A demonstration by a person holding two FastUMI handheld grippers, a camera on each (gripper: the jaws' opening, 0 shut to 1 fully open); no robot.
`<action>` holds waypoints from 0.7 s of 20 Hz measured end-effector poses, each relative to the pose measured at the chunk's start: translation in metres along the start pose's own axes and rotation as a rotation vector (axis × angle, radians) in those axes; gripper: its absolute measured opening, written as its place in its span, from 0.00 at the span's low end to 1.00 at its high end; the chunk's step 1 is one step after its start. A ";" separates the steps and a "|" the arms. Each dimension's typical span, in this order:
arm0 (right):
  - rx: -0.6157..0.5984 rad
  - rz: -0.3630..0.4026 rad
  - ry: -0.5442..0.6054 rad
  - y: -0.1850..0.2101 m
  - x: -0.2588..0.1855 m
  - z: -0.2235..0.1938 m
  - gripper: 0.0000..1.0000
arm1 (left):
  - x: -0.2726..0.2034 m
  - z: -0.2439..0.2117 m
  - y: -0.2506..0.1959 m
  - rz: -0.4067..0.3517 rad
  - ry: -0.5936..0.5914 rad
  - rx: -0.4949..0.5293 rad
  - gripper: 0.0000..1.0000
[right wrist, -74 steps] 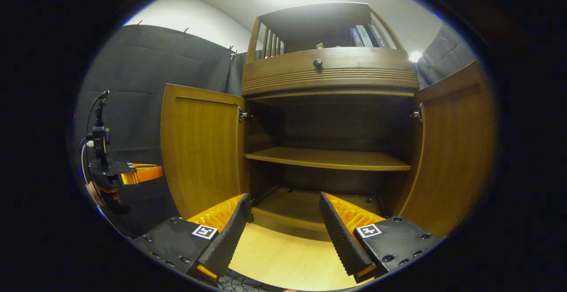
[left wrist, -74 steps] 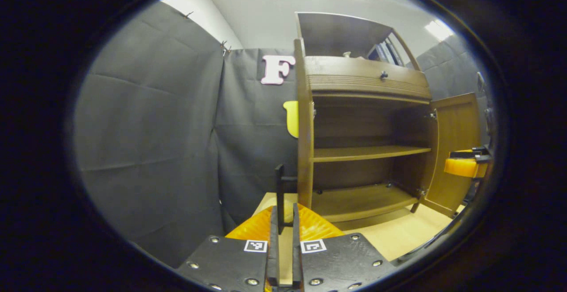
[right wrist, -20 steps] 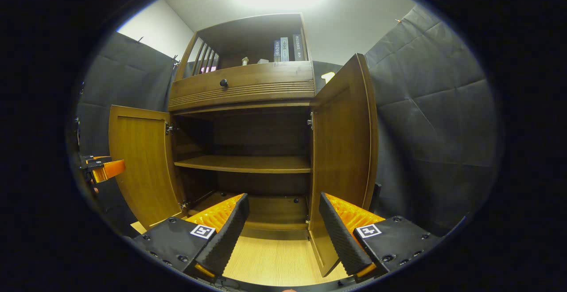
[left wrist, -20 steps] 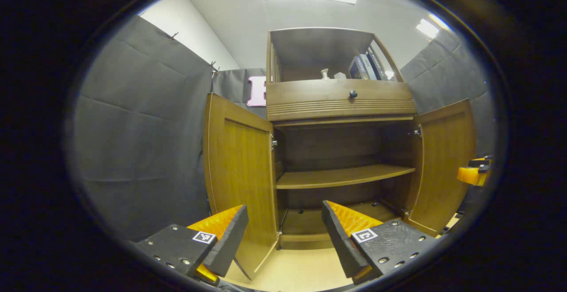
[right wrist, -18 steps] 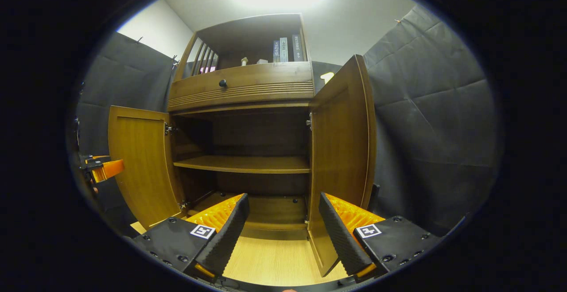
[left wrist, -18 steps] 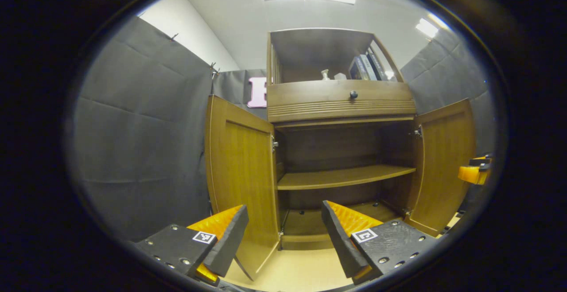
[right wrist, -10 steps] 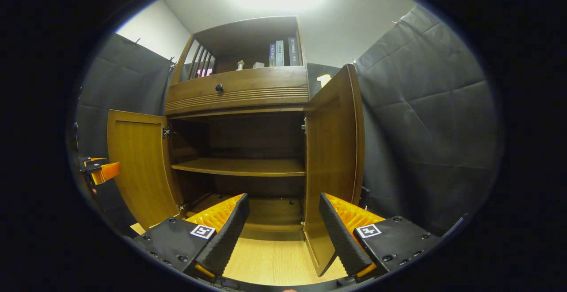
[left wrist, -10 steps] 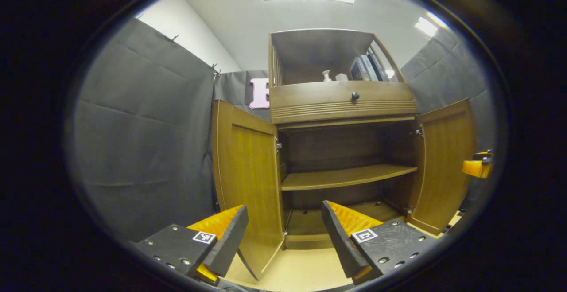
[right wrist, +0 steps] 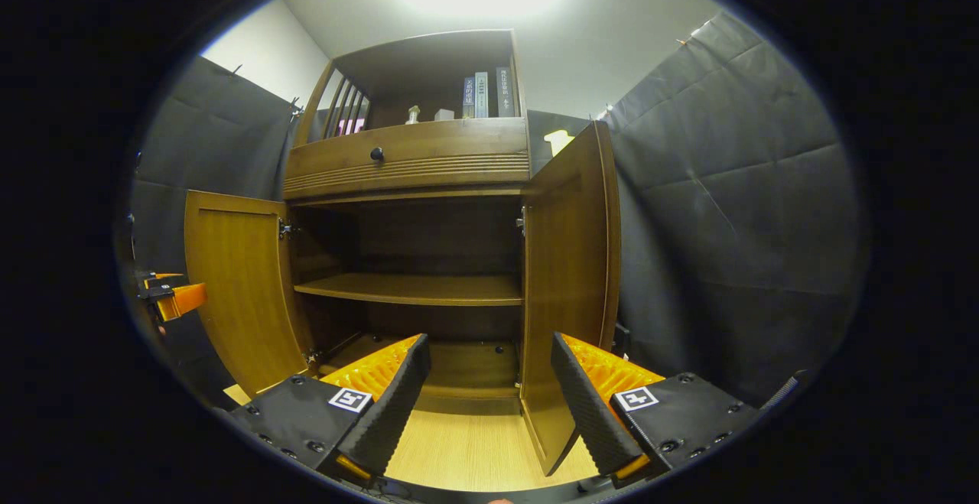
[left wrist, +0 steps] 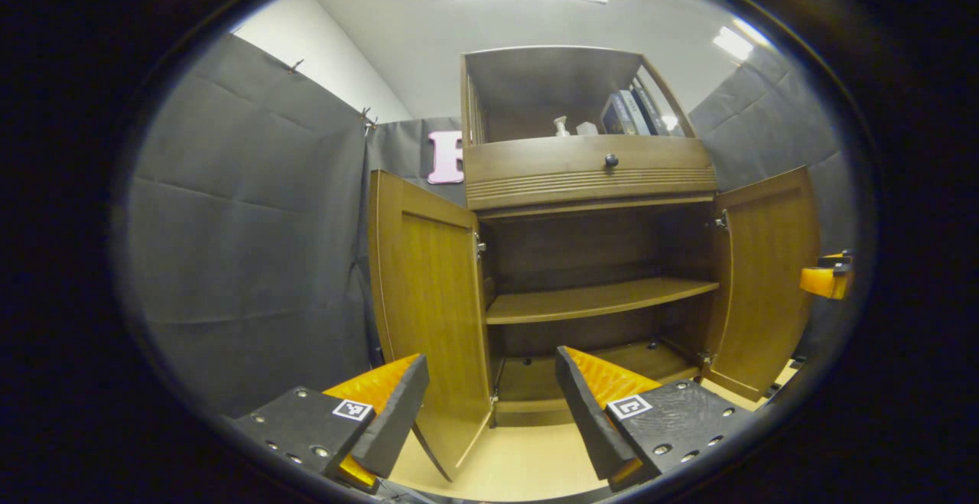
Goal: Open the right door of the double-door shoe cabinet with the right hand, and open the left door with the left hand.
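The wooden shoe cabinet (left wrist: 589, 175) (right wrist: 405, 164) stands with both doors swung wide. In the left gripper view its left door (left wrist: 428, 290) is just beyond my left gripper (left wrist: 489, 412), which is open and holds nothing; the right door (left wrist: 765, 274) is farther right. The right gripper view puts the right door (right wrist: 570, 274) ahead of my right gripper (right wrist: 489, 404), open and empty, and the left door (right wrist: 241, 282) off to the left. Each view catches the other gripper at its edge: the right gripper (left wrist: 826, 281) and the left gripper (right wrist: 172, 296). Inside are a bare middle shelf (left wrist: 596, 301) and bottom board (right wrist: 451, 359).
A drawer with a dark knob (left wrist: 610, 160) sits above the doors. The top shelf carries books (right wrist: 482, 95) and small items. Black cloth walls close in on both sides. Pale wooden floor (right wrist: 474, 443) lies before the cabinet.
3.7 s ago my left gripper was shut on the left door's handle; it has since let go, opened and drawn back. In the last second both grippers backed off slightly.
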State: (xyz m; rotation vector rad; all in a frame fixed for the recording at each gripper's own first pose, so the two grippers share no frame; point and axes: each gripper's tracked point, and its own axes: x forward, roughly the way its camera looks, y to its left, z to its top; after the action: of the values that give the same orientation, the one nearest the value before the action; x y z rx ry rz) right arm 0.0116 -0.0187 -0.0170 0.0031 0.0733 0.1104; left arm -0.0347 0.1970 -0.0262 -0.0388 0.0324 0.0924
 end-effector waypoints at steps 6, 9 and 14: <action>0.000 -0.003 -0.012 -0.003 -0.002 0.008 1.00 | -0.002 0.006 0.003 0.004 -0.015 0.003 0.96; -0.003 -0.002 -0.010 -0.003 -0.002 0.007 1.00 | -0.004 0.008 0.005 0.007 -0.014 0.002 0.96; 0.001 -0.004 -0.022 -0.004 -0.003 0.011 0.99 | -0.007 0.011 0.007 0.009 -0.019 -0.001 0.96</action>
State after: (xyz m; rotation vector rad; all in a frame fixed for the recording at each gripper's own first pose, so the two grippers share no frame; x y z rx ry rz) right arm 0.0096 -0.0229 -0.0057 0.0051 0.0511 0.1064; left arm -0.0416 0.2034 -0.0147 -0.0386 0.0140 0.1017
